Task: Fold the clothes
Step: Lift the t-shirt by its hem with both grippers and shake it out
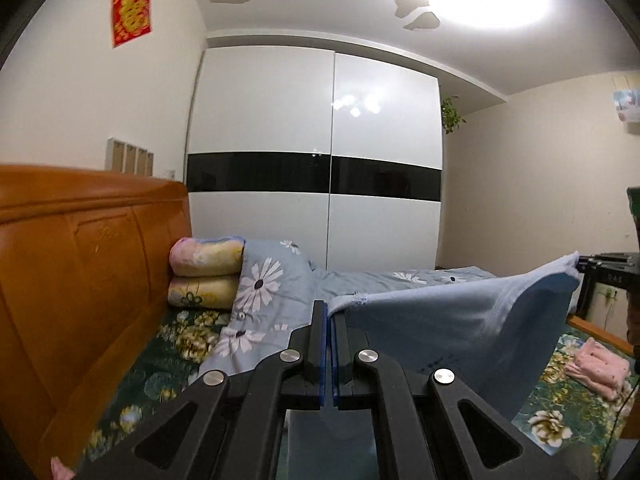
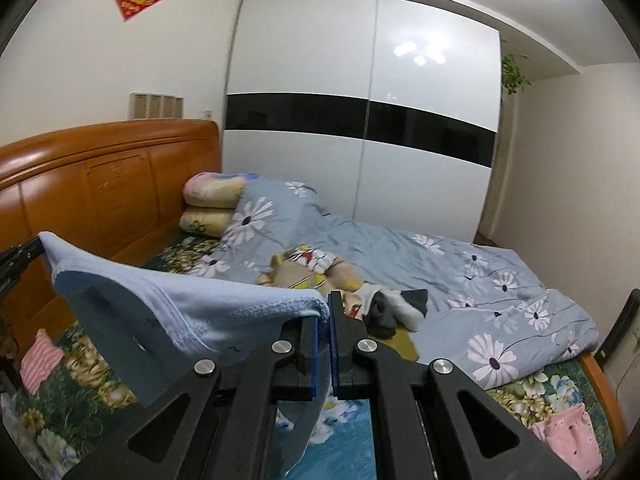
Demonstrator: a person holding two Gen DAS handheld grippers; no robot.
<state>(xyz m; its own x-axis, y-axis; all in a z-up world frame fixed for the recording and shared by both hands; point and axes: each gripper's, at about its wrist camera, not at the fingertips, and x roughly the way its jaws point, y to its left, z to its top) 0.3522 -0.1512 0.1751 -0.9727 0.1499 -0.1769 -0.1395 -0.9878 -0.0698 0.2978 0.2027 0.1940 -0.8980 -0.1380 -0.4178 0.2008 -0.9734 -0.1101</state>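
Jaws of the left gripper [image 1: 328, 312] pinch one corner of the light blue cloth [image 1: 440, 320], held up above the bed [image 1: 172, 344]. Right gripper [image 2: 325, 304] jaws pinch its other corner [image 2: 224, 308], near the flowered quilt [image 2: 440, 264].

I'm working over a bed [image 2: 60, 420] with a dark green floral sheet and an orange wooden headboard [image 2: 100, 176]. Two rolled floral blankets [image 2: 208, 204] are sitting stacked against the headboard. A blue daisy duvet [image 2: 440, 264] is lying rumpled across the far side, with mixed clothes and socks [image 2: 384, 312] piled on it. Pink folded garment [image 1: 596, 368] is resting on the sheet; a pink striped piece [image 2: 40, 360] is lying near the headboard.
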